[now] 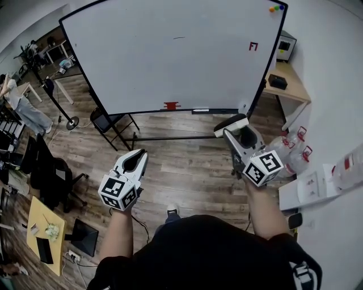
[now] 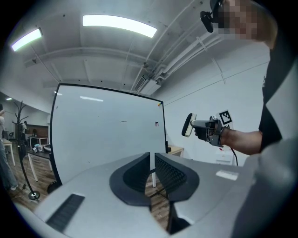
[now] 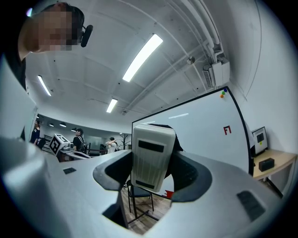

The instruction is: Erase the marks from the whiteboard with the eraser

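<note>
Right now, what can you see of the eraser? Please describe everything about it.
The eraser is a white, plastic-looking block with fine ribs and dark rectangular slots near its top and bottom. A dark layer, probably the felt pad, shows along its far side. It stands nearly upright, slightly tilted, clamped between the fingers of the right gripper, which alone touch it. It is held in the air in front of the whiteboard, not touching the board.

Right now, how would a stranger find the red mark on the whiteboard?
Look at the large whiteboard. Near its right edge, below the coloured magnets in the top corner, is the red mark. The only other mark is a faint dark line.
</note>
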{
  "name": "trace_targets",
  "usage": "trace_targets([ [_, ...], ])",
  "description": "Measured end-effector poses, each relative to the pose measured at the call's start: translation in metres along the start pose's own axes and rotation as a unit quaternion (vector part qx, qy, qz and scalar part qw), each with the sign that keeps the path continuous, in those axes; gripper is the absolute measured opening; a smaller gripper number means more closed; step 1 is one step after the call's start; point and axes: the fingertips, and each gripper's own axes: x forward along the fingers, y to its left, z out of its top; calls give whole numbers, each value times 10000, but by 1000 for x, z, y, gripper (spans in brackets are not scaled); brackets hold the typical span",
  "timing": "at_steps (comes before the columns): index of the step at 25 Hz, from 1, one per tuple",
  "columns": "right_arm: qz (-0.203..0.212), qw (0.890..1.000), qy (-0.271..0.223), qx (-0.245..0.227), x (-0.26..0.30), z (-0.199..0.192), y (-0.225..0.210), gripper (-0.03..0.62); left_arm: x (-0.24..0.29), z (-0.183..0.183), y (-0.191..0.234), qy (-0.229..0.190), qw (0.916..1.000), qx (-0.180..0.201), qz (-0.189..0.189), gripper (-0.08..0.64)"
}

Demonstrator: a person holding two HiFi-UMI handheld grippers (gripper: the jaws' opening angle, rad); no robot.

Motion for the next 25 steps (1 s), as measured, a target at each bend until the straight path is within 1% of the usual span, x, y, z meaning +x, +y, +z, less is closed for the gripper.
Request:
trace_targets([
  [4,-137,9999,-4,-75,19,-2,-7,249,15,-2,22,29,10000,-2,-71,44],
  [10,-383,9993,40,-34,49,-14,-20,249,37,-4,56,63,9997,-41,-221,44],
  [15,-529,9986,49,-83,72,-15,-26,249,53,-8,83,100,9994,-90,-324,44],
  [25,-699,9970,298,-129,121,-36,-28,249,74,-18,134,162,9985,-130,-505,44],
])
